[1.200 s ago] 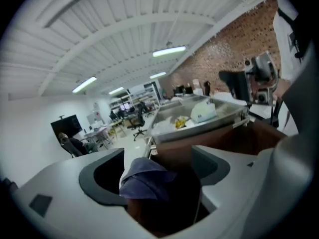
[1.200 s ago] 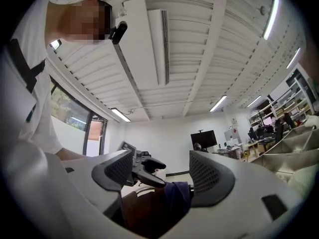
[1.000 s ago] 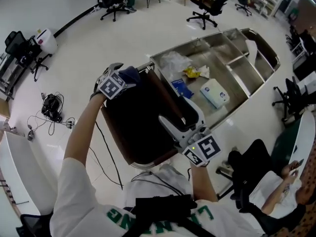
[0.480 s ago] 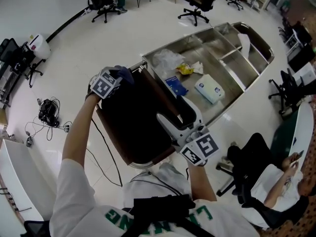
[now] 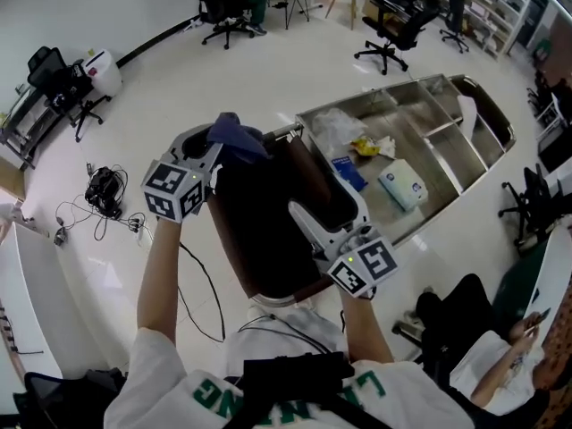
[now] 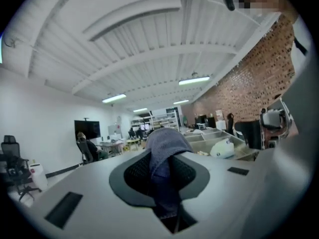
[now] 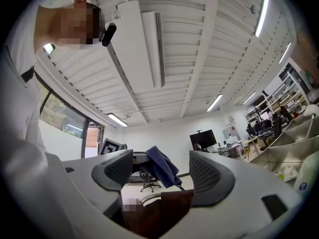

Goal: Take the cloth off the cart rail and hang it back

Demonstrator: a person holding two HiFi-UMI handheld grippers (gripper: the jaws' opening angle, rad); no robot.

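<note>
A dark blue cloth [image 5: 234, 137] is bunched up in the tips of my left gripper [image 5: 223, 143], which is held up at the near end of the steel cart [image 5: 487, 96], beside its end rail [image 5: 284, 131]. In the left gripper view the cloth [image 6: 164, 148] is pinched between the pads and my left gripper [image 6: 167, 180] is shut on it. My right gripper [image 5: 323, 206] hovers over the dark brown bag [image 5: 268, 231] hung on the cart's end. Its jaws stand wide apart. In the right gripper view the cloth [image 7: 160, 166] hangs beyond my right gripper [image 7: 162, 171], untouched.
The cart's trays hold a clear plastic bag [image 5: 335, 123], a blue packet [image 5: 349, 170] and a white pack [image 5: 402, 181]. Cables [image 5: 103, 190] lie on the floor at left. Office chairs [image 5: 389, 38] stand at the back. A seated person [image 5: 483, 347] is at lower right.
My left gripper has closed on the cloth and lifted up and toward me with it. The right gripper has stayed over the brown bag.
</note>
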